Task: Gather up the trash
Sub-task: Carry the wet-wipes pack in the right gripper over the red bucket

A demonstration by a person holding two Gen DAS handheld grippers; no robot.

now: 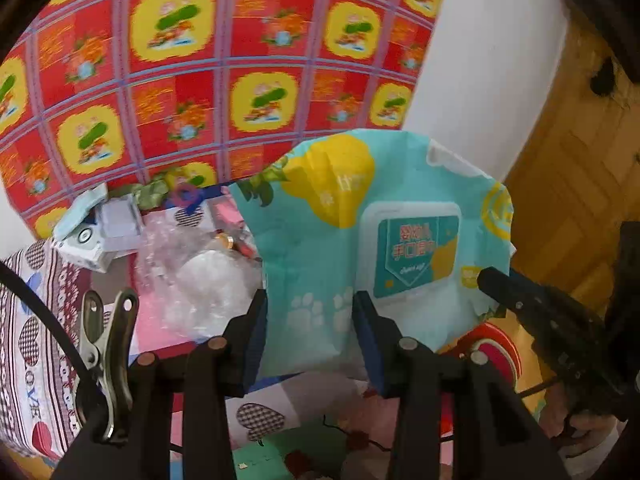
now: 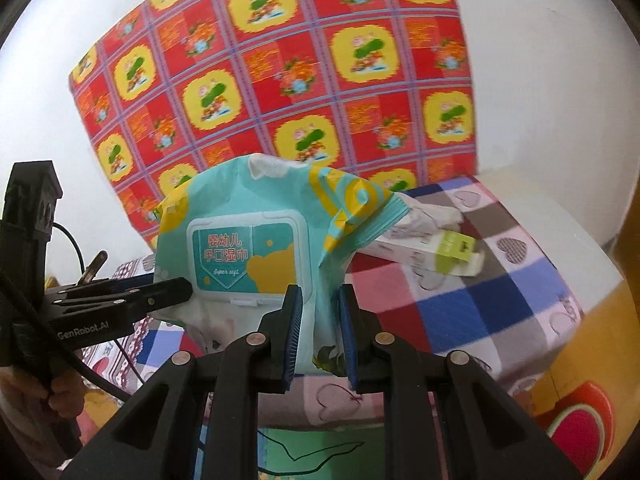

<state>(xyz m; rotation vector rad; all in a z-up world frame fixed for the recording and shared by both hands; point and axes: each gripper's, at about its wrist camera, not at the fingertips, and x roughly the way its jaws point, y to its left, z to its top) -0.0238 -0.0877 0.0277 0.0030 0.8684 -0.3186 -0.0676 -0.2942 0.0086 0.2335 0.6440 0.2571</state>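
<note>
Far left on the bed: a small white box (image 1: 98, 236) with its flap open, then crumpled clear plastic (image 1: 200, 276) just right of it, both lying loose on the heart-print bedsheet (image 1: 36, 320) against the red-and-yellow patterned sheet (image 1: 160, 80). Neither claw is on those. Your left gripper (image 1: 310, 340) has the wet-wipe pack (image 1: 360, 232) between its blue pads (image 1: 256, 344); the pads stand fairly wide and the pack's lower edge hangs between them, so I can't tell whether it's actually pinched or just framed. The pack stands roughly upright, flap label facing you, raised off the bed in front of both claws. Your right gripper (image 2: 320, 336) is clenched on the pack's lower right part, pads narrowed with the crumpled wrapper pressed between them, so that's the hand carrying it. From the left camera the right claw's tip touches the pack's right edge. Further right, a white carton with a green cap (image 2: 436, 248) lies on its side on the checked blanket (image 2: 500, 300), long axis running left-right, just behind the pack and nearer your right hand. I'd take that next with the right, once the pack is binned.
</note>
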